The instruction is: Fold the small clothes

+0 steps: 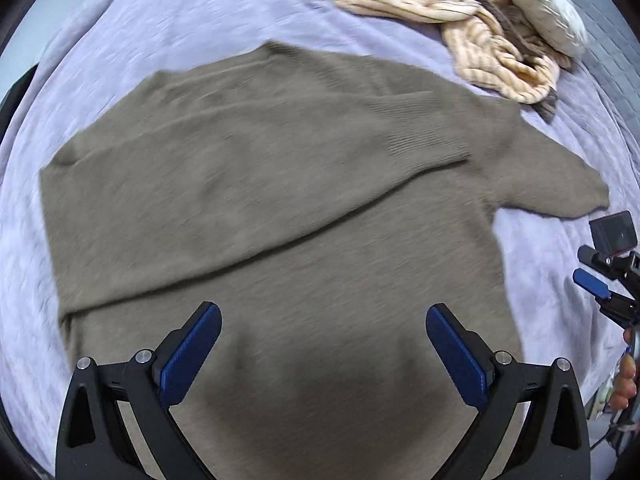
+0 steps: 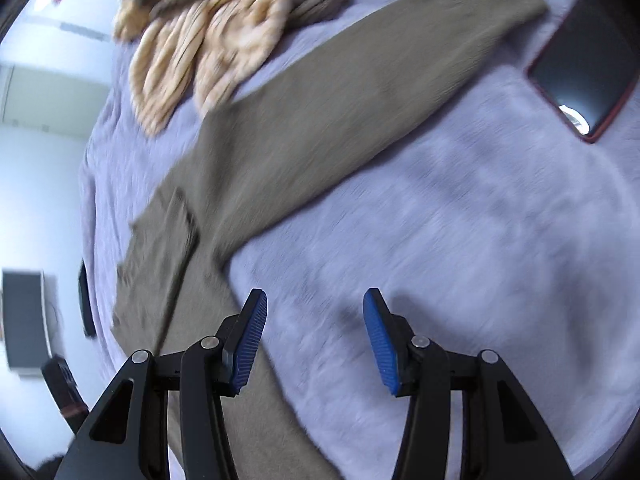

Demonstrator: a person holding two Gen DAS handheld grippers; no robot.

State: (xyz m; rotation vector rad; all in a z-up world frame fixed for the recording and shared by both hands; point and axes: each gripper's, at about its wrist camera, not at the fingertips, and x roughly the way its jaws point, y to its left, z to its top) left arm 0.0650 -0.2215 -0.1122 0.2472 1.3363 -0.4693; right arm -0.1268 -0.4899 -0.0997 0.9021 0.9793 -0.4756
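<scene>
One olive sweater (image 1: 260,184), one striped garment (image 1: 440,12), two claws agape.

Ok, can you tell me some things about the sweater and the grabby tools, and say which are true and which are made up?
1. The olive sweater lies spread on a lavender blanket. True.
2. The left tool is clamped on the sweater. False: it is open and holds nothing.
3. One sleeve is folded across the sweater's body. True.
4. The striped cream garment is neatly folded. False: it lies crumpled beyond the sweater.
5. The right tool is open. True.
6. The phone lies on top of the sweater. False: it lies on the blanket, beside the sleeve end.
</scene>
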